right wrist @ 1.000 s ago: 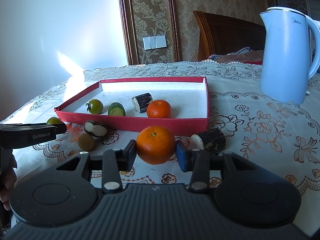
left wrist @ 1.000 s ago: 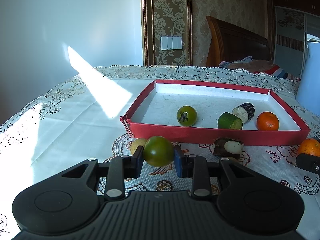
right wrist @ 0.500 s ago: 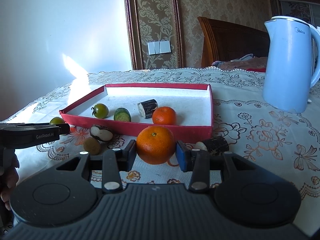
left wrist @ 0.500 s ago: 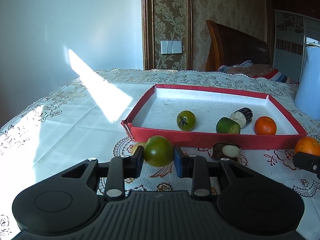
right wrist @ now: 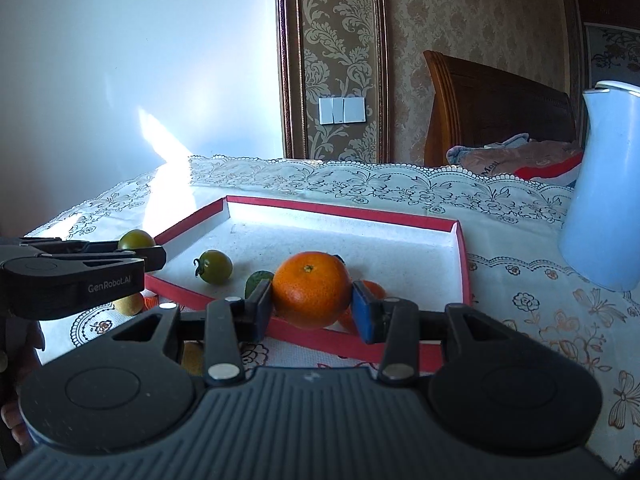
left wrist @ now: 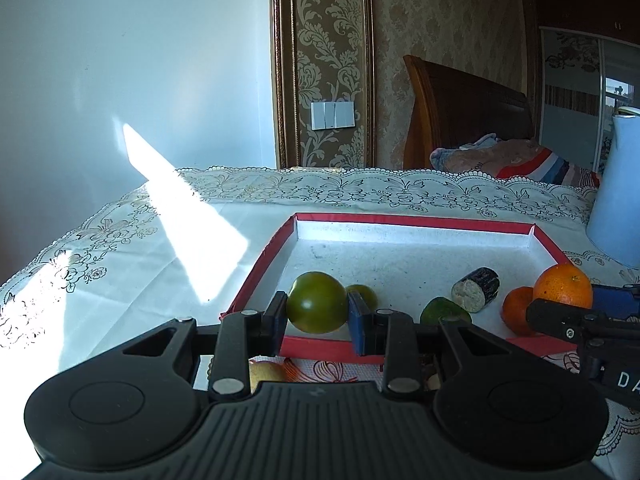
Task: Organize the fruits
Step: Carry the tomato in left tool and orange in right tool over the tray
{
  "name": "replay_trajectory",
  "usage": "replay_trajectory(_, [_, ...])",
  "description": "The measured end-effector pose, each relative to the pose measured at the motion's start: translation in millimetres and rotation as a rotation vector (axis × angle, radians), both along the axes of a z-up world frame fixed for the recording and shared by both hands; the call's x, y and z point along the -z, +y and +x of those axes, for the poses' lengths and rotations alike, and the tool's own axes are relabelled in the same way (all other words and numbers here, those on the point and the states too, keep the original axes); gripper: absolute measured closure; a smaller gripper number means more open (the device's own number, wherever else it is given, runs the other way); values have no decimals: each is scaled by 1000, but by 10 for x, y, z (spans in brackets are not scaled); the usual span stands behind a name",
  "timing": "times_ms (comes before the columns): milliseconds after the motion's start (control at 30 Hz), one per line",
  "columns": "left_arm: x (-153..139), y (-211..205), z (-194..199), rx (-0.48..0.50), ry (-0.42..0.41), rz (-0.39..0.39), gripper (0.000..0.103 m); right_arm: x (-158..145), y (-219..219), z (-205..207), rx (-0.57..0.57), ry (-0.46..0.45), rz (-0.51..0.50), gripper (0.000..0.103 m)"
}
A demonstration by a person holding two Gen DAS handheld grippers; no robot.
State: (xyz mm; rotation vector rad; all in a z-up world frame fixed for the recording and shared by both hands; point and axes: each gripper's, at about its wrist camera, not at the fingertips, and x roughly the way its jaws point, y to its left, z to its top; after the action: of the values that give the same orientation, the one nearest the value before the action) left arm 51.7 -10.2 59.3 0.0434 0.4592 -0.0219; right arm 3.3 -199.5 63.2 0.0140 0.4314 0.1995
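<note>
Left wrist: left gripper (left wrist: pixel 317 312) clamped on green tomato (left wrist: pixel 316 302) — hanging over red tray's (left wrist: pixel 256 272) near-left corner. Right wrist: right gripper (right wrist: pixel 312 304) clenched on orange (right wrist: pixel 310 288) — above tray's near wall, drop spot straight ahead.

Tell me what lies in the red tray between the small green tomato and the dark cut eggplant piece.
In the left wrist view, a green cucumber chunk lies on the red tray's white floor between the small green tomato and the dark eggplant piece.
</note>
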Motion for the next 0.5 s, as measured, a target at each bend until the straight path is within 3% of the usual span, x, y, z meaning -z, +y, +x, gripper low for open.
replay_trajectory(500, [99,-297,450,28,50,5,73,94,-5,343,23,41,29,63])
